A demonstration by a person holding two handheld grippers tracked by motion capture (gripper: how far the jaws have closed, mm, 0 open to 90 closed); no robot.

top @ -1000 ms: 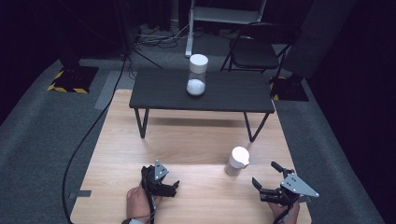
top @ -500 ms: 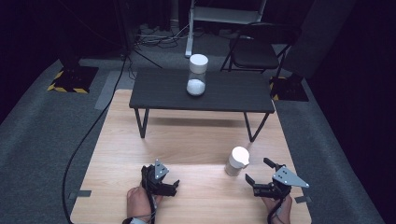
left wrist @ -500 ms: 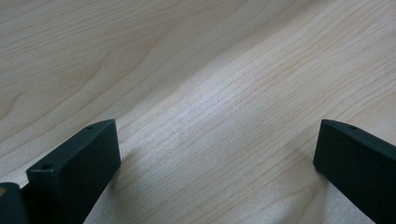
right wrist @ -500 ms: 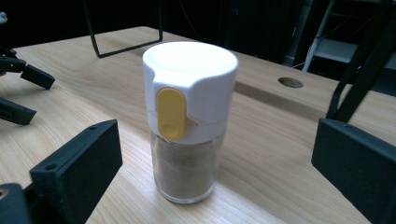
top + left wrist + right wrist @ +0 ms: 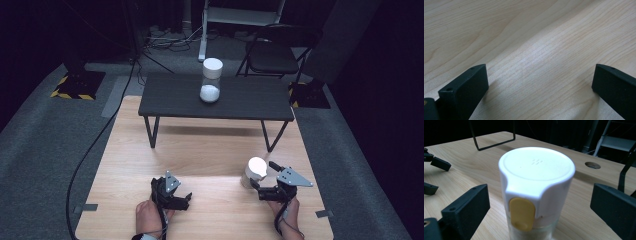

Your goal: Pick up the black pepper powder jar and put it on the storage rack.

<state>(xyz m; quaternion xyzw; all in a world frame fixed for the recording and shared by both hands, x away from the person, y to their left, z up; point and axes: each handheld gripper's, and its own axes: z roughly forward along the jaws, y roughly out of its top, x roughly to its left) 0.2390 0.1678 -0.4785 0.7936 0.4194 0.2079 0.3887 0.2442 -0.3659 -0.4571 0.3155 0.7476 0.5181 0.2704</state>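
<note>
White-lidded jar stands between the jaws of the spread right claw, untouched.

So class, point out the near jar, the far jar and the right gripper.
Near jar (image 5: 537, 167), right gripper view, on its white lid.
Far jar (image 5: 210, 93), high view, on its white filling.
Right gripper (image 5: 261, 181), high view, between its fingertips.

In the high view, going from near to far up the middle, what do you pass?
Left gripper → white-lidded jar on the wooden table → small dark table → clear canister on it → folding chair.
</note>
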